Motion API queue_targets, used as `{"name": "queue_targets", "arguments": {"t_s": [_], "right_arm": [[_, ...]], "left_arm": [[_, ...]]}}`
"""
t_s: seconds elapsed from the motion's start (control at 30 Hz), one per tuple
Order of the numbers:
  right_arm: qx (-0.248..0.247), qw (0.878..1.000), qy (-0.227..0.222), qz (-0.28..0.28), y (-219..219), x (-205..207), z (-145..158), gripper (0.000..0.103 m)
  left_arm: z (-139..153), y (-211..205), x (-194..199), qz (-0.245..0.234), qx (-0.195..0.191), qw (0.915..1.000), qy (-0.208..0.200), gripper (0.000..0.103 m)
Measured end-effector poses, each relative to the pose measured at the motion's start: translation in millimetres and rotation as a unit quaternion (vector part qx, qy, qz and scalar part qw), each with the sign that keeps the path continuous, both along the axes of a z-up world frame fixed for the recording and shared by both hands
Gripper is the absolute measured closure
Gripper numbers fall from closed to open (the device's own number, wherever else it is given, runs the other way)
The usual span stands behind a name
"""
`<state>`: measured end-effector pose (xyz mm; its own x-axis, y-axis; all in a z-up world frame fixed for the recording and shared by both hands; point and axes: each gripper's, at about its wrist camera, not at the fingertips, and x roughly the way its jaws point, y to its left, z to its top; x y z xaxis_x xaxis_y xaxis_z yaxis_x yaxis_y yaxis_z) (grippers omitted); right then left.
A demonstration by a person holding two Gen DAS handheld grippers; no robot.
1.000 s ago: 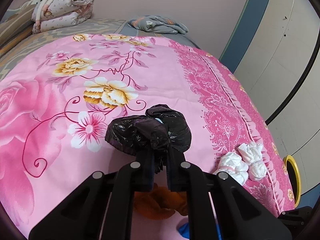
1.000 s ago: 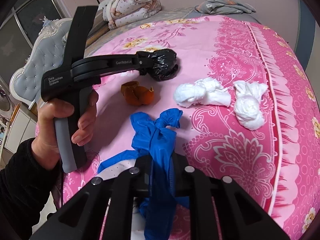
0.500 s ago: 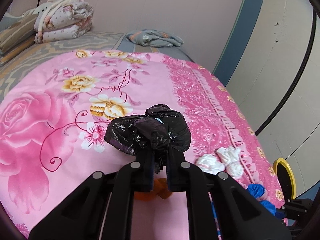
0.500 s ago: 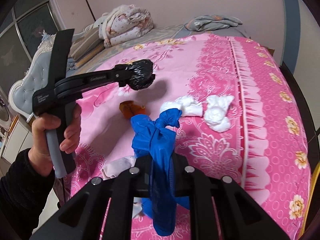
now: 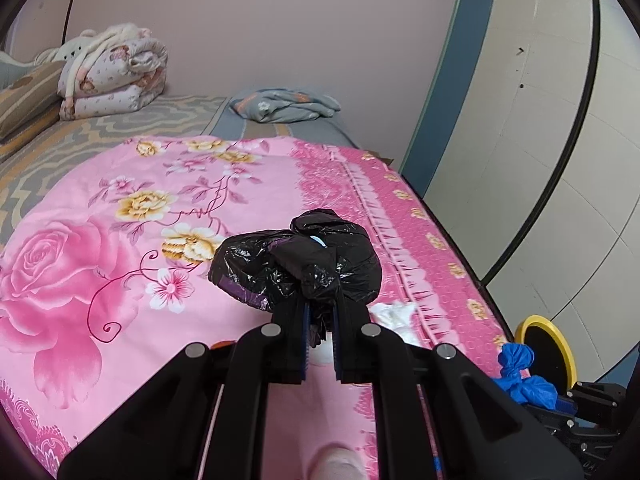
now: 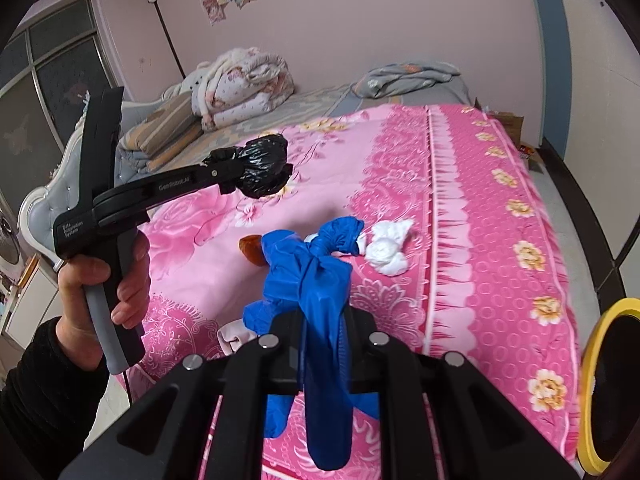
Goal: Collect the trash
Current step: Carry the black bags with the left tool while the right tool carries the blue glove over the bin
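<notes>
Two hand-held grippers, left [image 5: 320, 320] pinching a crinkly knotted black bag [image 5: 296, 268], right [image 6: 322, 332] a smooth blue one [image 6: 308, 272].

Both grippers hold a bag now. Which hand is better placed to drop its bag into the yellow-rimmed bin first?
Probably the right. The right gripper, shut on the blue bag, has the yellow-rimmed bin close at its right. The left gripper holds the black bag farther away.

"GenRobot.AI" and "Data Acquisition System" in white on the left hand-held gripper [image 6: 232, 170].
</notes>
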<state>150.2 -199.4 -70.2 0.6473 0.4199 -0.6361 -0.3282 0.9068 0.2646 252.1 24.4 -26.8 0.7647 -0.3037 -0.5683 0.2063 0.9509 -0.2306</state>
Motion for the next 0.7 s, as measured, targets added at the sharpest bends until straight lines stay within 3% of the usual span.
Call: {"name": "queue_targets", "arguments": {"t_s": [0.7], "right_arm": [[0.037,0.992,-0.053,-0.105,-110,-53,49,0.092]], "left_arm": [[62,-108,-69,-0.074,0.005,0.9955,-0.059,0.095]]}}
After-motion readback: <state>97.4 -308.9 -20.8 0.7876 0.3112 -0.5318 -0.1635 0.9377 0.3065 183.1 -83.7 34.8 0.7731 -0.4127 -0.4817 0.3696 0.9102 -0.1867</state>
